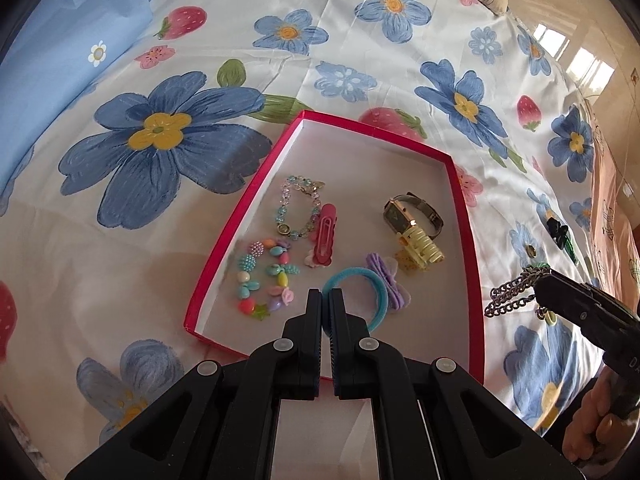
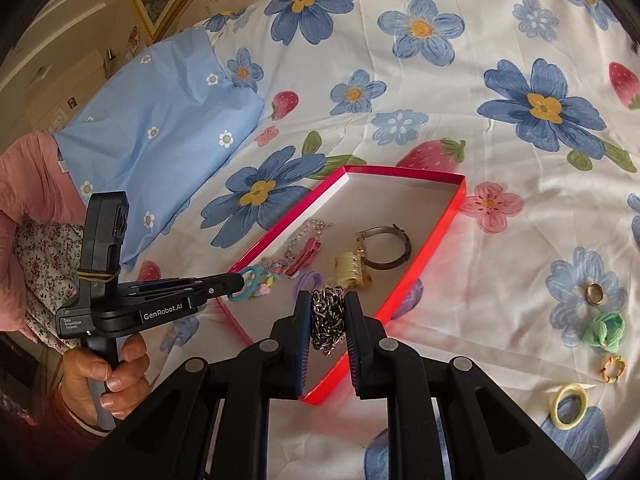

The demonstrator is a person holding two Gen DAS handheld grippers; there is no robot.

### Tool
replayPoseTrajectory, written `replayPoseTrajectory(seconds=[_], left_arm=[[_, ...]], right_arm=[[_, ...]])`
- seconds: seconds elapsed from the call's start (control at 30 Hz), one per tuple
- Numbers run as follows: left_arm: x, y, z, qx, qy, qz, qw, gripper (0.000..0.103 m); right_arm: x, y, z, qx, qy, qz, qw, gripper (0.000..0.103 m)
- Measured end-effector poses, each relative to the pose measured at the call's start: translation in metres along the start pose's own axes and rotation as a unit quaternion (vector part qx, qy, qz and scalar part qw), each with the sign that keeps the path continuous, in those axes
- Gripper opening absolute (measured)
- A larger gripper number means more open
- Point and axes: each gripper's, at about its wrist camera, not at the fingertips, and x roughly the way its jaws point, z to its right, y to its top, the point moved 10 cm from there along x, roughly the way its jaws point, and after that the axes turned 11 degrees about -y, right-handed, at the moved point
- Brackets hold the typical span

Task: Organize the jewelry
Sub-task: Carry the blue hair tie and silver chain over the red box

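Note:
A red box lid with a white inside (image 1: 460, 200) (image 2: 444, 220) lies on the flowered bedsheet. It holds two bead bracelets (image 1: 264, 276), a red hair clip (image 1: 325, 234), a watch (image 1: 416, 214) (image 2: 384, 248), a yellow claw clip (image 1: 422, 248) (image 2: 352, 272) and a purple bow (image 1: 390, 282). My left gripper (image 1: 325, 294) (image 2: 242, 280) is shut on a blue hair tie (image 1: 362, 296) (image 2: 245, 286) over the box's near end. My right gripper (image 2: 328, 308) (image 1: 538, 284) is shut on a bunched metal chain (image 2: 328, 320) (image 1: 508, 296) just above the box's right edge.
On the sheet right of the box lie a gold ring (image 2: 595, 293), a green scrunchie (image 2: 605, 330), a small orange-yellow tie (image 2: 613, 367) and a yellow hair ring (image 2: 569, 405). A blue pillow (image 2: 160, 136) lies far left. A dark clip (image 1: 558, 228) lies right.

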Motion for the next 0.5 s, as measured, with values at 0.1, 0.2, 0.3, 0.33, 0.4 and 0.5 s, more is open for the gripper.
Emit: replayPoseTrajectory(seconds=[0.1,0.2,0.3,0.33,0.4,0.5], left_arm=[[0.003,0.001,-0.005,-0.005,0.003,-0.002,1.0000,0.003],[0.009,0.001,-0.010,-0.008,0.005,-0.007,0.9999,0.003],[0.017,0.001,-0.015,-0.011,0.009,-0.015,0.9998,0.003],[0.021,0.001,-0.016,-0.012,0.010,-0.018,0.9997,0.003],[0.027,0.001,-0.018,-0.011,0.012,-0.022,0.9996,0.003],[0.036,0.002,-0.020,-0.008,0.019,-0.028,0.9994,0.003]], right_arm=[[0.010,0.001,-0.010,-0.007,0.006,-0.006,1.000,0.016],[0.020,0.000,-0.016,-0.014,0.009,-0.013,1.000,0.016],[0.034,-0.003,-0.018,-0.016,0.007,-0.025,1.000,0.016],[0.039,-0.004,-0.018,-0.016,0.007,-0.031,0.999,0.016],[0.046,-0.008,-0.018,-0.018,0.005,-0.040,0.999,0.016],[0.056,-0.013,-0.018,-0.021,0.003,-0.054,0.998,0.016]])
